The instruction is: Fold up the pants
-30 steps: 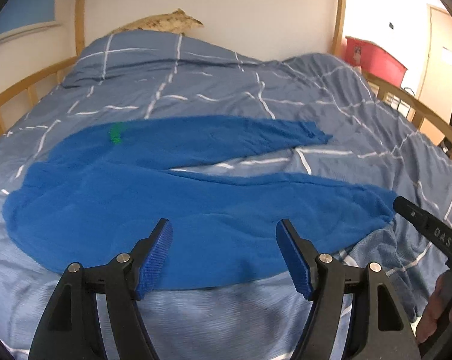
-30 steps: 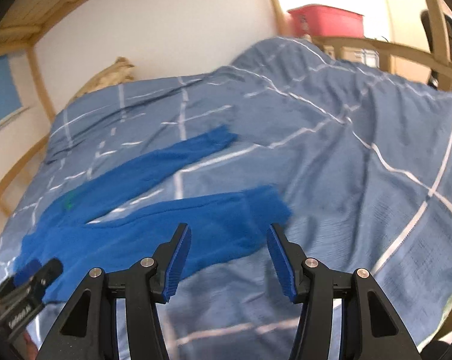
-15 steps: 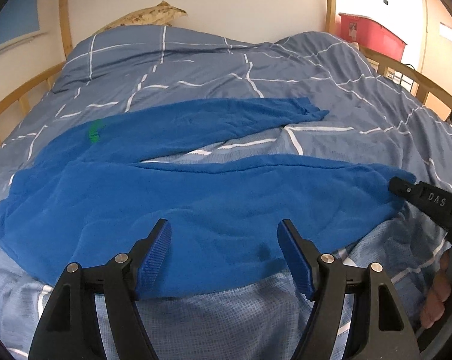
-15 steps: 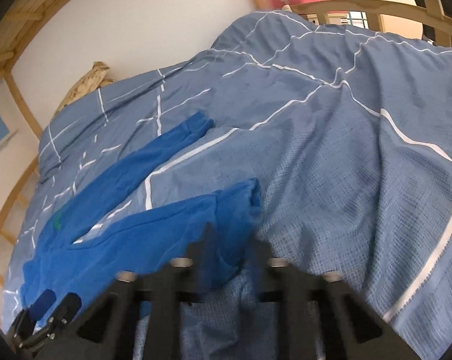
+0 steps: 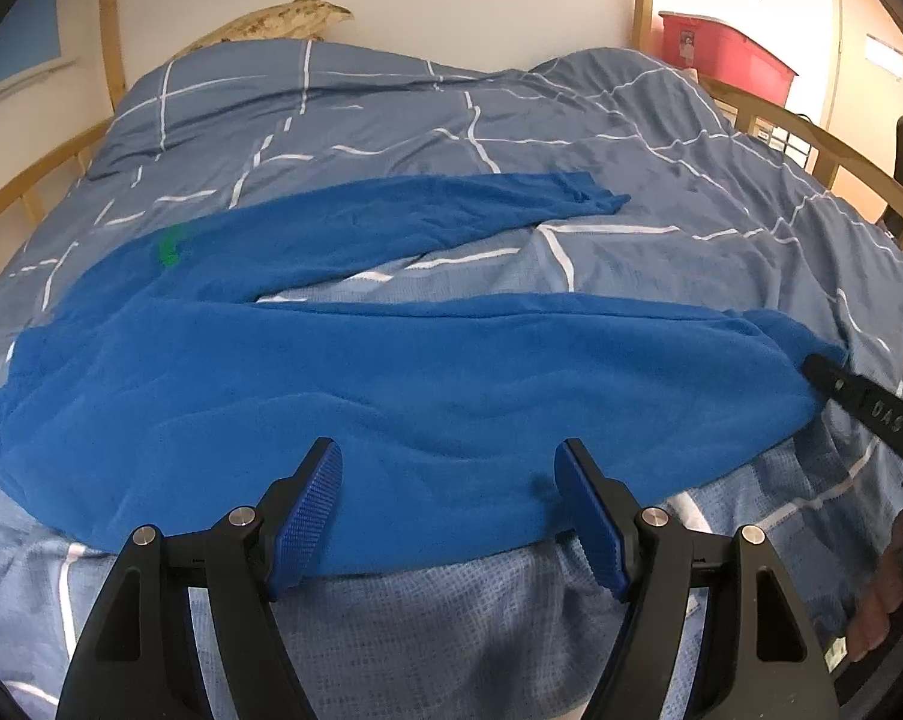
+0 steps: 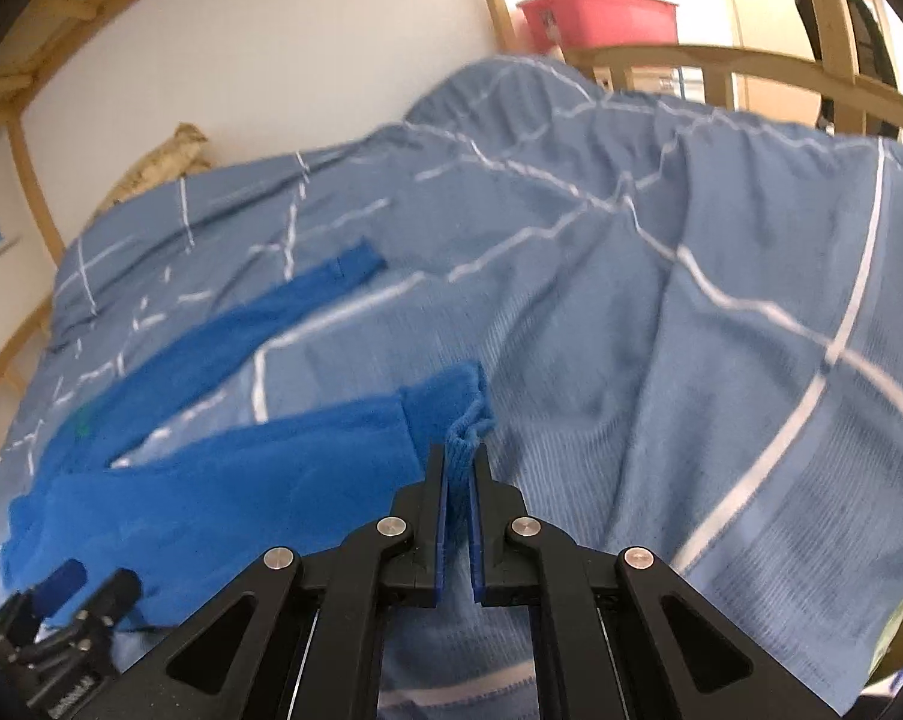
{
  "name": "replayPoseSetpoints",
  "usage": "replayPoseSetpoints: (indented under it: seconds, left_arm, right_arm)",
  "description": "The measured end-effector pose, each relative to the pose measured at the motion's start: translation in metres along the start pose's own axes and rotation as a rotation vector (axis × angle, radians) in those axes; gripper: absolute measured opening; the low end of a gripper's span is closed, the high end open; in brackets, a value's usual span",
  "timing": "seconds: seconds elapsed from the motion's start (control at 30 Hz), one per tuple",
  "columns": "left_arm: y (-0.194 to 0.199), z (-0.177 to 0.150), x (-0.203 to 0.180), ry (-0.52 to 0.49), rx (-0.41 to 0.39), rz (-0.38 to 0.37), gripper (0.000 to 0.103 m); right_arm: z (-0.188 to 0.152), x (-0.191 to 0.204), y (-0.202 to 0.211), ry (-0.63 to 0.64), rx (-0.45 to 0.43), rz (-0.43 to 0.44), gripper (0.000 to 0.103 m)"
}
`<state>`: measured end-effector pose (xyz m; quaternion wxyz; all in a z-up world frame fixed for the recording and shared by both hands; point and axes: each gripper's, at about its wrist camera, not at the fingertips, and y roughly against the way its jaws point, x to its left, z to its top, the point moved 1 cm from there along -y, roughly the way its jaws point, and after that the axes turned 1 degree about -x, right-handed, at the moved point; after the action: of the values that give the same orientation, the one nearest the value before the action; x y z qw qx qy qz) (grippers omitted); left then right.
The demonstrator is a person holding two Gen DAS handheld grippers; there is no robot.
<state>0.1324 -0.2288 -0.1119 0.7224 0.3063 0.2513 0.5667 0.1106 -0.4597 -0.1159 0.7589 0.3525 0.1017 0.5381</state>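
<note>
Blue fleece pants (image 5: 391, 384) lie spread on the bed, legs pointing right, with a green tag (image 5: 169, 249) near the waist. The far leg (image 5: 421, 210) stretches off toward the back right. My left gripper (image 5: 448, 456) hovers open over the near edge of the near leg, nothing between its blue pads. My right gripper (image 6: 458, 456) is shut on the cuff of the near leg (image 6: 451, 402), and a bunched fold of fabric stands up between its pads. In the left wrist view the right gripper (image 5: 859, 402) shows at that cuff. The left gripper (image 6: 73, 606) appears bottom left in the right wrist view.
A blue-grey duvet with white lines (image 5: 511, 108) covers the bed and humps up at the back right. Wooden bed rails (image 5: 811, 138) curve around it. A red bin (image 5: 721, 57) stands beyond the rail. A beige cushion (image 5: 271, 24) rests against the wall. A hand (image 5: 889, 612) holds the right gripper.
The right gripper's jaws went from open to shut on the near leg's cuff, pinching the fabric up. Both grippers came lower and closer to the pants. The left jaws stayed open.
</note>
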Motion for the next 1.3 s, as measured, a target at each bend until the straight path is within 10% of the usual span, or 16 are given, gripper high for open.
replayPoseSetpoints:
  seconds: [0.07,0.2,0.53,1.3]
  left_arm:
    - [0.002,0.000,0.002,0.006,-0.006,0.009,0.073]
    - [0.011,0.007,0.007,0.011,-0.021,0.008,0.077]
    - [0.017,0.075,0.029,0.031,-0.099,-0.002,0.082]
    - [-0.106,0.164,0.021,-0.009,-0.077,0.076,0.082]
  right_arm:
    - [-0.002,-0.003,-0.003,-0.015,0.018,-0.005,0.007]
    - [0.001,-0.002,0.013,-0.015,-0.022,-0.076,0.043]
    - [0.066,0.038,0.016,0.099,-0.085,0.107,0.043]
    - [0.148,0.087,-0.182,0.208,0.235,0.191,0.043]
